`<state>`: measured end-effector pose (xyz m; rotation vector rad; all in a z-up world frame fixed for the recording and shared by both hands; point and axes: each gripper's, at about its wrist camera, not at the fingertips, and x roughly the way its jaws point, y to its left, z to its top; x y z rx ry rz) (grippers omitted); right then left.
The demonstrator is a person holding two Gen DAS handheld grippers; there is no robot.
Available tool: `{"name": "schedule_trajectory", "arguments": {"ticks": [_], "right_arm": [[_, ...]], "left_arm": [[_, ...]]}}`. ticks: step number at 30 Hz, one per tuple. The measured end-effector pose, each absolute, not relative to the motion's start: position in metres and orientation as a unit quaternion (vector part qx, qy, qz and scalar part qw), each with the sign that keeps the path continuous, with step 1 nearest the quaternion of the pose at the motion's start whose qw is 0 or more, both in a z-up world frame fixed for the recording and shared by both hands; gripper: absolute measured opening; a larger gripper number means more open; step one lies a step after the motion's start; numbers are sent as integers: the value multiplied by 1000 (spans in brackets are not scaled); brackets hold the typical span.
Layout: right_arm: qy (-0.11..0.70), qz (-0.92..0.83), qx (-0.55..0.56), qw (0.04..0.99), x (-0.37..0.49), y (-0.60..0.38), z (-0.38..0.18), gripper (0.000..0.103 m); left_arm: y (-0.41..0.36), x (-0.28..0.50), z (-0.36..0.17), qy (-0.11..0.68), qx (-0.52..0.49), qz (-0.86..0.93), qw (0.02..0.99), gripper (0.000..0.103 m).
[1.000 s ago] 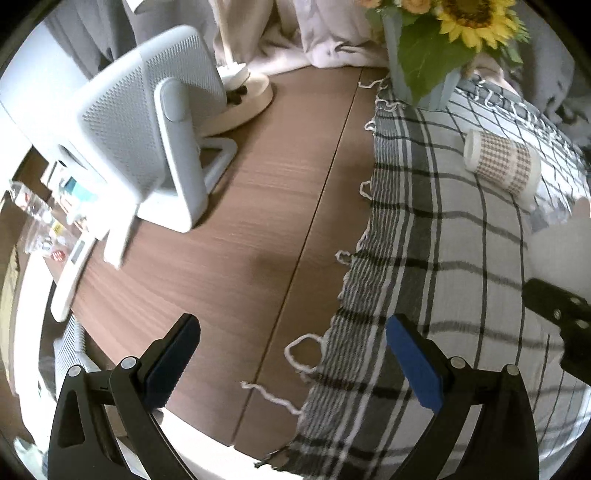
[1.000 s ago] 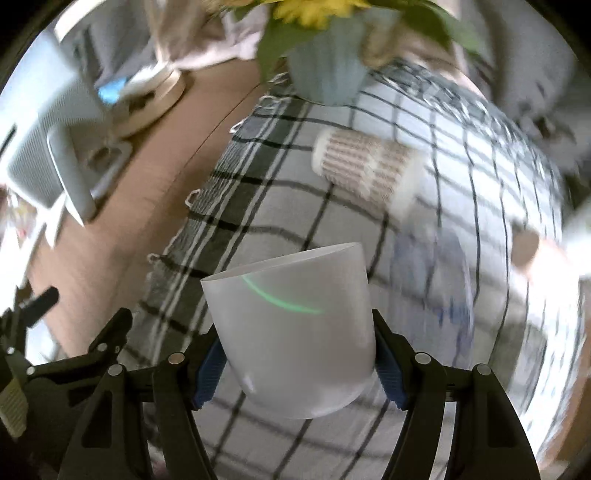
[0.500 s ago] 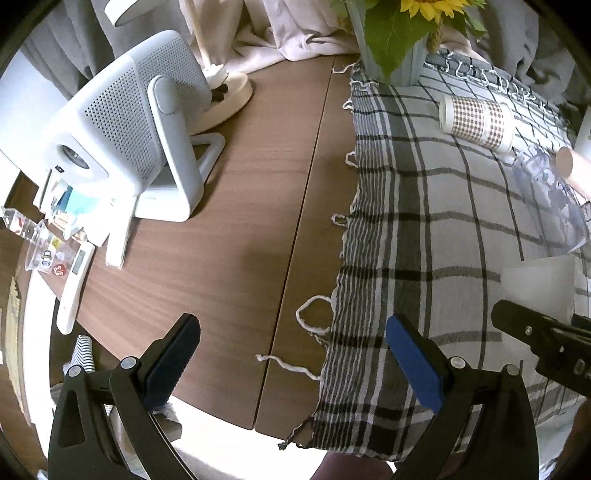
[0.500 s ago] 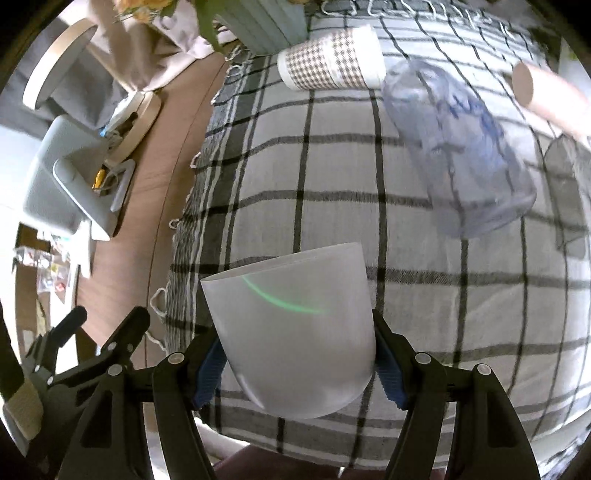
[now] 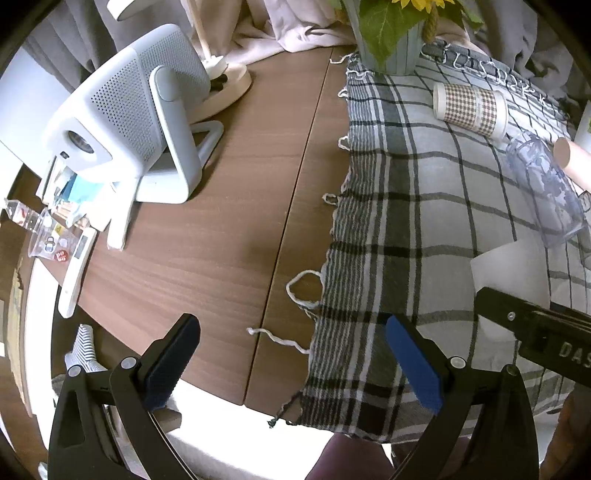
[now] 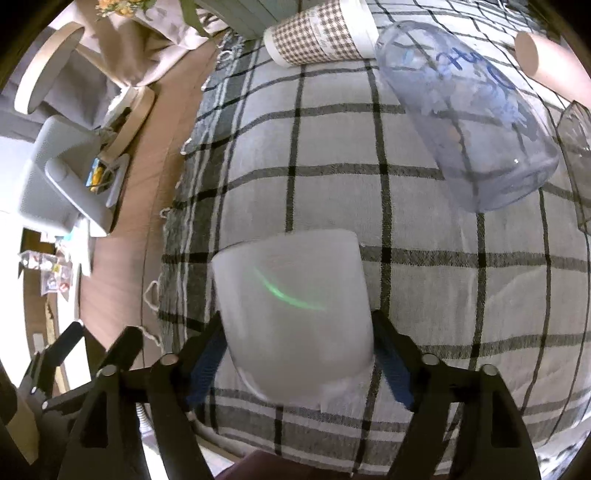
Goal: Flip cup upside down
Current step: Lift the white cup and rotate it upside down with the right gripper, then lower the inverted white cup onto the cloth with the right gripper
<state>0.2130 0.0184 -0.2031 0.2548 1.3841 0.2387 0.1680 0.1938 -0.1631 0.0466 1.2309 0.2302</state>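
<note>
The right gripper (image 6: 295, 354) has its 2 jaws pinching the white frosted cup (image 6: 291, 314) by its sides, near the closed base. The cup's wide rim points away from the camera toward the checked cloth (image 6: 424, 221); whether the rim touches the cloth cannot be told. A thin green arc shows on its wall. In the left wrist view the same cup (image 5: 511, 266) appears at the right edge, over the cloth, behind the right gripper's black arm.

The left gripper (image 5: 291, 363) has its 2 jaws spread wide with nothing between them, above the desk's (image 5: 221, 229) near edge where cloth meets bare wood.

Farther out on the cloth lie a houndstooth paper cup (image 6: 317, 35) on its side, a clear plastic cup (image 6: 472, 122) with blue print, also on its side, and a pink cup (image 6: 550, 62). A white speaker-like device (image 5: 136, 110) stands on the wood, well apart to the left.
</note>
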Motion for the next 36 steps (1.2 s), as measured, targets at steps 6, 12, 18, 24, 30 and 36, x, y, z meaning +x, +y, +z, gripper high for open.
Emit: {"name": "schedule_trajectory", "arguments": {"ticks": [6, 12, 18, 24, 30, 36], "right_arm": [[601, 123, 101, 783, 201, 8, -172, 80], [546, 111, 84, 826, 180, -21, -127, 83], [537, 77, 72, 837, 172, -65, -115, 83], [550, 46, 61, 832, 166, -104, -121, 83], [561, 21, 33, 827, 161, -134, -128, 83], [579, 14, 15, 815, 158, -148, -143, 83]], "left_arm": [[177, 159, -150, 563, 22, 109, 819, 103], [142, 145, -135, 533, 18, 78, 842, 103], [98, 136, -130, 504, 29, 52, 862, 103], [62, 133, -141, 487, 32, 56, 871, 103], [41, 130, -157, 450, 24, 78, 889, 103], [36, 133, -174, 433, 11, 90, 897, 102]]}}
